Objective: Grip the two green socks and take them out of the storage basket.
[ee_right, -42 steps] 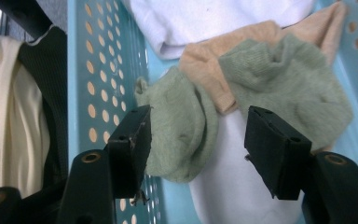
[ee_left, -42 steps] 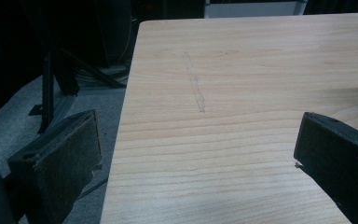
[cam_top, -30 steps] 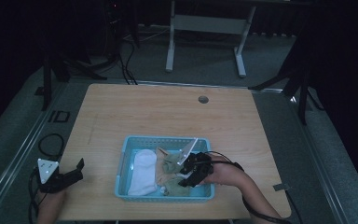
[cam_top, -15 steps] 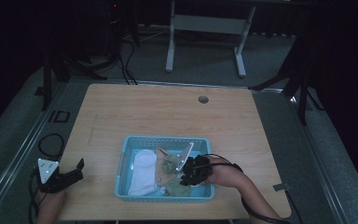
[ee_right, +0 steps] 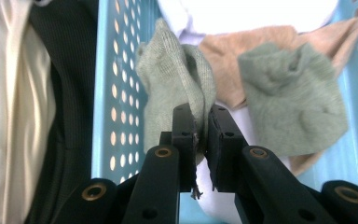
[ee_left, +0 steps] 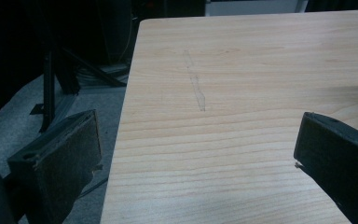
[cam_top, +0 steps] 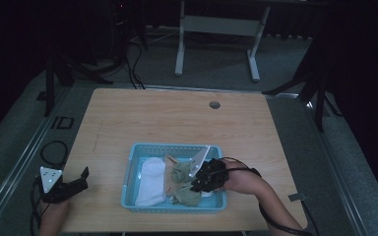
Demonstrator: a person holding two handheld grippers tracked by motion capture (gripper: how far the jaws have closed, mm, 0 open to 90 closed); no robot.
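You are clamping the right gripper (ee_right: 200, 133) on just an edge of the green sock (ee_right: 177, 79) in the blue basket (cam_top: 133, 164); the fabric may slip out w/ a fast lift. Left gripper (ee_left: 196, 154) is standing apart, idle.

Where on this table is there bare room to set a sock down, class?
Free: the wood between the blue basket and the far edge, and the strip between basket and left gripper. Crowded: the basket, where the right gripper pinches a green sock.

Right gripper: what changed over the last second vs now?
The right gripper has just closed its jaws on the green sock in the blue basket and begun lifting it. The left gripper, the white sock and the tan sock stayed put.
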